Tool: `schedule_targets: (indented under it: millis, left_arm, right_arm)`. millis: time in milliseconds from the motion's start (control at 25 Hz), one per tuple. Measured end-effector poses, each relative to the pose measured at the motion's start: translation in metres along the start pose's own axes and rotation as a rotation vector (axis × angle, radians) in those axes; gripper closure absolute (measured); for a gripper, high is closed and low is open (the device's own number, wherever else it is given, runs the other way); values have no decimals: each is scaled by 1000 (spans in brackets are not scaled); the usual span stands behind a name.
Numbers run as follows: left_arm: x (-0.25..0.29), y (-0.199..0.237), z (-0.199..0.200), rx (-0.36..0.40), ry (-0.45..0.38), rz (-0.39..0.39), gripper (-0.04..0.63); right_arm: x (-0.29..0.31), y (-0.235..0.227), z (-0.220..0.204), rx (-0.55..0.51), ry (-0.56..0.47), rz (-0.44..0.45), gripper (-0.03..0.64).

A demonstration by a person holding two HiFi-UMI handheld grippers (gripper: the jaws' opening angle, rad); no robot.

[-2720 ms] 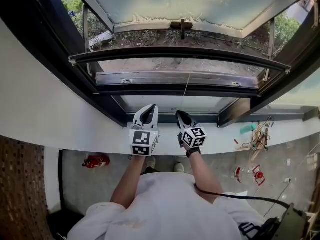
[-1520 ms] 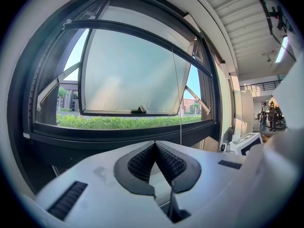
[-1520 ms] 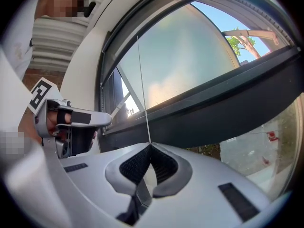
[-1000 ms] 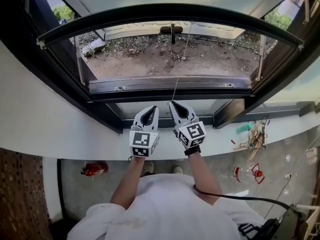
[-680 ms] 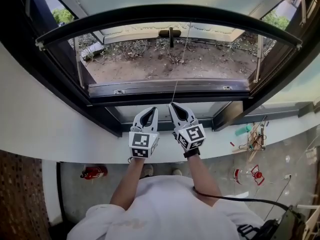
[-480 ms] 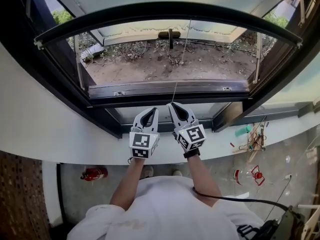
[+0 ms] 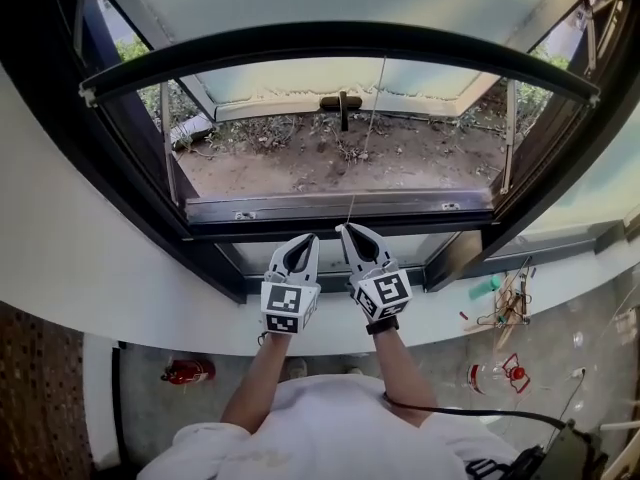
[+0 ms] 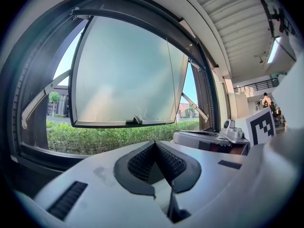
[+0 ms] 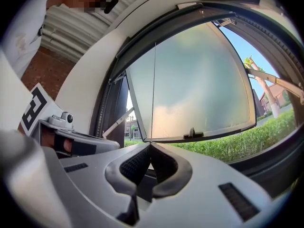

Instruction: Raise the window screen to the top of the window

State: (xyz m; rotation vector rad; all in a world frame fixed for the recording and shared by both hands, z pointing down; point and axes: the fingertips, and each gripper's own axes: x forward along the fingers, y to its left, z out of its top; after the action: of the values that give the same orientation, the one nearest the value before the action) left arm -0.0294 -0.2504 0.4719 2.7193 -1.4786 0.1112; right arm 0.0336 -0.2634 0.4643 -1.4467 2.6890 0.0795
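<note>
The window frame (image 7: pixel 330 208) fills the space ahead of both sets of fingers. Its frosted pane (image 9: pixel 199 84) swings outward beyond them, bottom edge pushed out, with a dark handle (image 7: pixel 342 103) at the middle of that edge. Bare soil (image 7: pixel 400 153) lies below and past the pane, and a green hedge (image 8: pixel 109 139) runs further out.

The window screen's dark bar (image 7: pixel 340 38) arcs across the opening high above the fingers, well up from the sill, spanning from one side of the frame to the other. A thin cord (image 7: pixel 365 138) hangs from the bar's middle straight down to the right gripper (image 7: pixel 346 228).

In the right gripper view the fingers (image 9: pixel 135 163) are clenched tip to tip on the cord (image 9: pixel 154 89), which rises taut from their meeting point.

The left gripper (image 7: pixel 312 238) sits just beside the right one, on its left, both held over the white ledge (image 7: pixel 120 268) below the frame. Its fingers (image 8: pixel 142 160) are pressed together with nothing between them, and the cord (image 8: pixel 167 80) runs a little to their right.
</note>
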Motion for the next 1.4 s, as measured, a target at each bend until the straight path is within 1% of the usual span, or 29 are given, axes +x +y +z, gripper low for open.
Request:
schedule_targets:
  millis: [240, 480, 720, 880, 1200, 1400]
  left_arm:
    - [6, 6, 29, 17, -59, 8, 594]
    - [10, 3, 42, 25, -77, -2, 594]
    - [14, 4, 58, 33, -107, -7, 594]
    - [17, 4, 60, 44, -112, -8, 594]
    - [21, 2, 75, 53, -136, -8, 594]
    - [20, -1, 80, 54, -149, -7, 594]
  right_arm:
    - [2, -7, 22, -30, -40, -16, 614]
    - [-2, -7, 28, -31, -58, -24, 614]
    - [-1, -7, 47, -26, -101, -18, 614]
    - [-1, -12, 63, -29, -142, -21, 614]
    - [4, -7, 92, -33, -204, 19, 614]
    - [7, -6, 104, -42, -218, 29, 614]
